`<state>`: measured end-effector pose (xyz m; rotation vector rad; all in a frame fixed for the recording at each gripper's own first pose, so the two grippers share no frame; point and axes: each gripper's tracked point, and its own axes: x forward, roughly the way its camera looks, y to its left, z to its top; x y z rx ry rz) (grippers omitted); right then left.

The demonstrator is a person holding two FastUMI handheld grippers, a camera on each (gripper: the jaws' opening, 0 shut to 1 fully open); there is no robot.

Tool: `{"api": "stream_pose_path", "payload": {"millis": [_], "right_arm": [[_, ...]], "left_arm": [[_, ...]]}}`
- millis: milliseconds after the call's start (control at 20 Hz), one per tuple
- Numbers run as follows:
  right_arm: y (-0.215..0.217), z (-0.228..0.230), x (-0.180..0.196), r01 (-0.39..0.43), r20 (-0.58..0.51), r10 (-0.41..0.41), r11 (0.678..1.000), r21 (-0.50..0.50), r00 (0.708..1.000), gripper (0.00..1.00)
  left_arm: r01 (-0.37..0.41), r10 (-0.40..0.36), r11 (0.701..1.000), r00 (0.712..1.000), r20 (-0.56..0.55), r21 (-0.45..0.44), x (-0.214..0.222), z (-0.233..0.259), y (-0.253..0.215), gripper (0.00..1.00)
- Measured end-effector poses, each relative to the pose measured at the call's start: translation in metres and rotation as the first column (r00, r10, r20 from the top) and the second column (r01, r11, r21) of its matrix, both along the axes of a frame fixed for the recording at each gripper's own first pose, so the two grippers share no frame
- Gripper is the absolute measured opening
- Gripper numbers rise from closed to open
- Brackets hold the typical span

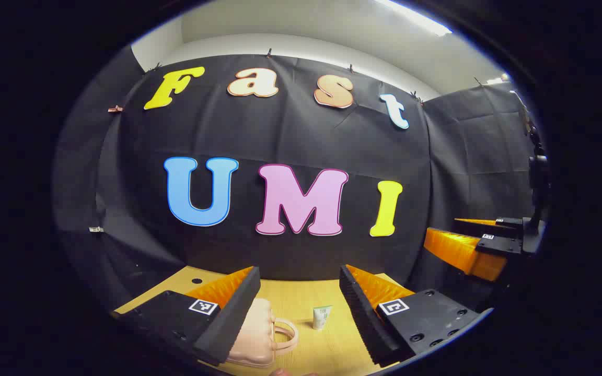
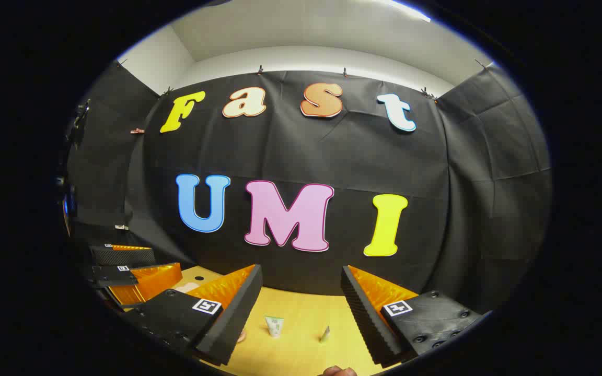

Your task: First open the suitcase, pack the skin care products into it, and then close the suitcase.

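One suitcase (image 1: pixel 256 334), two tubes (image 2: pixel 274 326) (image 2: pixel 325 334); both hand-held grippers (image 1: pixel 298 313) (image 2: pixel 298 313) spread wide, holding nothing.

Wore black housings on left tongs (image 1: pixel 298 313) and right tongs (image 2: pixel 300 313), dotted with round screws, each side carrying a small square black-and-white marker, with ribbed inner faces.

A staged recording booth: black cloth walls (image 2: pixel 290 151) clipped up under a white ceiling (image 2: pixel 306 36), around a wooden table (image 2: pixel 301 344).
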<state>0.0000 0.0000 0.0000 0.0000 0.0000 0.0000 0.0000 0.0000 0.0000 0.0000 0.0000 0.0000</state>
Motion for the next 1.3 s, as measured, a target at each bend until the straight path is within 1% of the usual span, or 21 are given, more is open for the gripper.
{"api": "stream_pose_path", "payload": {"millis": [150, 250, 350, 500, 550, 650, 800, 950, 1050, 1150, 1250, 1300], "right_arm": [[-0.021, -0.004, 0.004, 0.013, 0.003, -0.013, 1.0, -0.01, 1.0, 0.96], [-0.035, -0.009, 0.007, 0.034, 0.002, -0.034, 0.999, -0.034, 0.999, 0.96], [-0.041, -0.013, 0.011, 0.038, -0.003, -0.038, 0.998, -0.043, 0.999, 0.96], [-0.053, -0.006, 0.012, 0.071, 0.027, -0.07, 0.996, -0.052, 0.997, 0.96], [-0.054, -0.004, 0.012, 0.079, 0.042, -0.077, 0.995, -0.054, 0.996, 0.94], [-0.054, -0.002, 0.012, 0.08, 0.055, -0.077, 0.995, -0.058, 0.996, 0.96], [-0.052, -0.006, 0.01, 0.067, 0.036, -0.065, 0.996, -0.065, 0.997, 0.96], [-0.054, -0.004, 0.005, 0.074, 0.042, -0.07, 0.994, -0.078, 0.997, 0.96], [-0.057, -0.007, 0.0, 0.079, 0.037, -0.075, 0.992, -0.1, 0.996, 0.96], [-0.06, -0.012, -0.004, 0.084, 0.024, -0.082, 0.99, -0.113, 0.996, 0.96], [-0.067, -0.019, -0.01, 0.103, 0.011, -0.102, 0.988, -0.114, 0.995, 0.96], [-0.069, -0.023, -0.013, 0.109, 0.0, -0.109, 0.988, -0.111, 0.994, 0.96]], "left_arm": [[-0.003, 0.003, 1.0, 1.0, -0.027, -0.012, 0.004, -0.007, -0.008, 0.96], [-0.011, 0.011, 1.0, 0.999, -0.041, 0.016, 0.005, -0.012, -0.007, 0.96], [-0.02, 0.022, 0.999, 0.999, -0.045, 0.045, 0.003, -0.011, -0.005, 0.96], [-0.029, 0.031, 0.999, 0.998, -0.053, 0.04, -0.001, -0.015, -0.005, 0.96], [-0.032, 0.034, 0.999, 0.998, -0.055, 0.038, -0.001, -0.015, -0.004, 0.96], [-0.04, 0.042, 0.998, 0.998, -0.052, 0.042, 0.001, -0.011, -0.003, 0.96], [-0.037, 0.039, 0.999, 0.998, -0.054, 0.035, 0.003, -0.008, -0.002, 0.96], [-0.034, 0.036, 0.999, 0.997, -0.061, 0.041, 0.006, -0.011, -0.002, 0.96], [-0.003, 0.006, 0.999, 0.995, -0.1, 0.035, 0.01, -0.022, -0.01, 0.95], [0.066, -0.06, 0.997, 0.983, -0.176, 0.027, 0.019, -0.046, -0.023, 0.96], [0.12, -0.108, 0.992, 0.958, -0.265, 0.028, 0.034, -0.08, -0.027, 0.96], [0.127, -0.111, 0.992, 0.94, -0.322, 0.028, 0.042, -0.101, -0.026, 0.96]]}}
